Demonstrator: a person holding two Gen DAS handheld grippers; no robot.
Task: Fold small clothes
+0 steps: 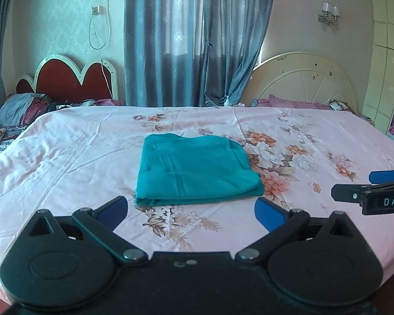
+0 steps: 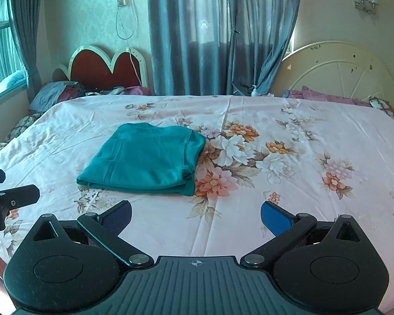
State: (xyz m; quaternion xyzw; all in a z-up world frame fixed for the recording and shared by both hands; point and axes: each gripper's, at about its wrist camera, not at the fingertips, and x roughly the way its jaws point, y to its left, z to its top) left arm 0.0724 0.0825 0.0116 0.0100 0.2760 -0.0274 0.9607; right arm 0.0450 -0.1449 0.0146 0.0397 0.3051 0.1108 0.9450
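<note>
A teal garment (image 1: 197,169) lies folded into a flat rectangle on the pink floral bed sheet (image 1: 65,162). It also shows in the right wrist view (image 2: 144,157), left of centre. My left gripper (image 1: 191,210) is open and empty, just in front of the garment's near edge. My right gripper (image 2: 197,216) is open and empty, in front of the garment and slightly to its right. The right gripper's fingers (image 1: 386,176) show at the right edge of the left wrist view. The left gripper's fingers (image 2: 15,193) show at the left edge of the right wrist view.
The bed sheet (image 2: 302,183) covers a wide bed. Pillows (image 1: 21,107) lie at the back left by a red headboard (image 1: 73,78). A cream headboard (image 1: 307,78) stands at the back right. Blue curtains (image 1: 191,39) hang behind.
</note>
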